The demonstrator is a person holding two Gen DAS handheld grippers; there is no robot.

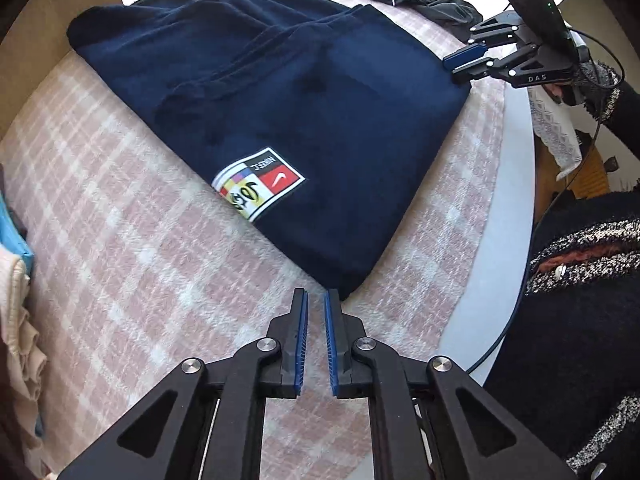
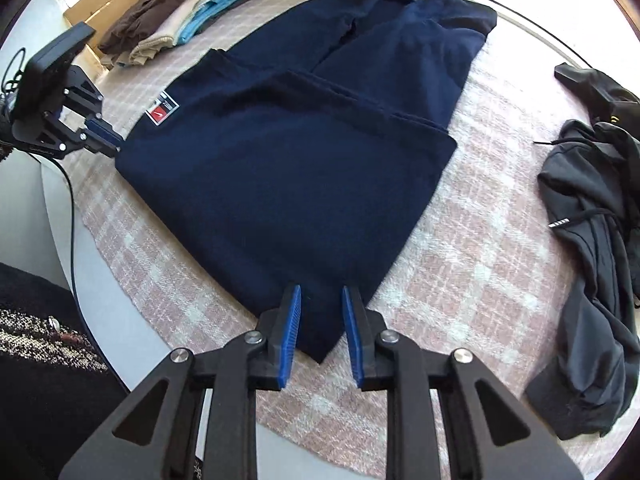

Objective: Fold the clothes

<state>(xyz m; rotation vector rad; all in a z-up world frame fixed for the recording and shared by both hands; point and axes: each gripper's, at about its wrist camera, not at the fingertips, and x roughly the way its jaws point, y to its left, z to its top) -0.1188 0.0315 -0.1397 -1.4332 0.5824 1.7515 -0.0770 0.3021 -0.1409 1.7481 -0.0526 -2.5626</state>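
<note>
The navy sweatshirt (image 2: 288, 168) is spread on the pink checked blanket (image 2: 480, 264). The left tool (image 1: 316, 300) is narrowly parted at one near corner; the right tool (image 2: 320, 300) is parted wider around the other. The fleece is judged soft and limp, best taken at these corners. Its long axis runs away towards the window.

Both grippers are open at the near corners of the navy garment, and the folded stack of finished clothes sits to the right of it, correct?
Not quite. The right wrist view shows the folded stack left of the navy garment; the crumpled black garment lies on the right. Left gripper and right gripper are open.
</note>
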